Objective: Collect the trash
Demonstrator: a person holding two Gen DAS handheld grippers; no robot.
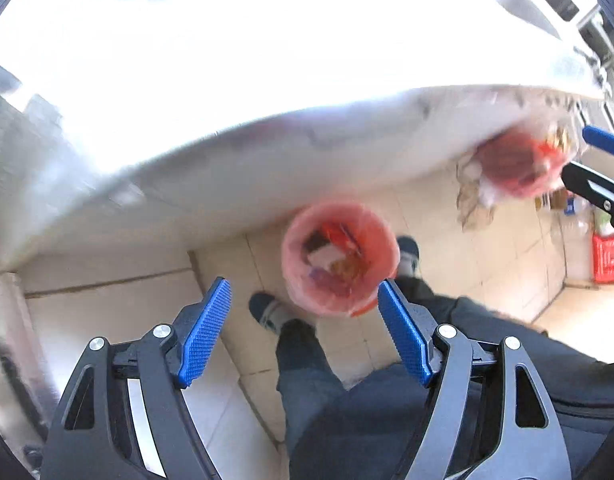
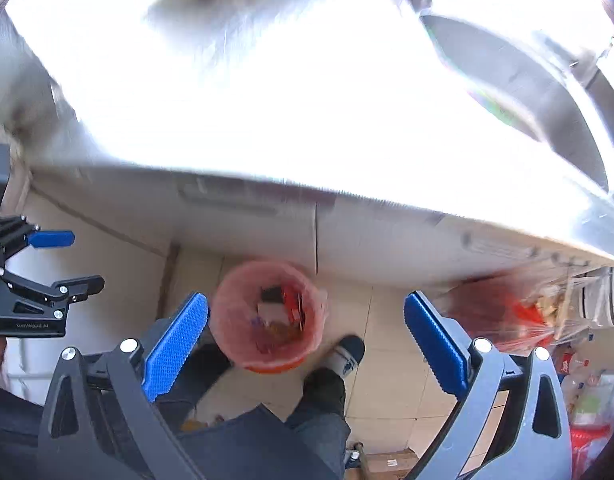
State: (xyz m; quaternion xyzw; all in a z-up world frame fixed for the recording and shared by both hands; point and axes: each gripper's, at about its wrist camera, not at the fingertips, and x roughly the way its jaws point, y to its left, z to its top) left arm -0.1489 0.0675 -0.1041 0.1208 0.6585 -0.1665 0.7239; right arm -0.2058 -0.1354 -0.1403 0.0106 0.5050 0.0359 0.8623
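Observation:
A red trash bin [image 1: 341, 258] lined with a pink bag stands on the tiled floor below the counter edge, holding several scraps of trash. It also shows in the right wrist view [image 2: 269, 316]. My left gripper [image 1: 305, 332] is open and empty, high above the bin. My right gripper [image 2: 307, 344] is open and empty, also above the bin. The left gripper shows at the left edge of the right wrist view [image 2: 47, 260]. A second red bag of trash [image 1: 523, 164] hangs by the counter's right end, also in the right wrist view [image 2: 519, 312].
A shiny steel counter [image 2: 267, 120] fills the upper half of both views, with a sink basin [image 2: 527, 92] at the right. The person's legs and shoes [image 2: 345, 356] stand beside the bin. A red crate [image 1: 609, 258] and bottles [image 2: 587, 384] sit on the floor at the right.

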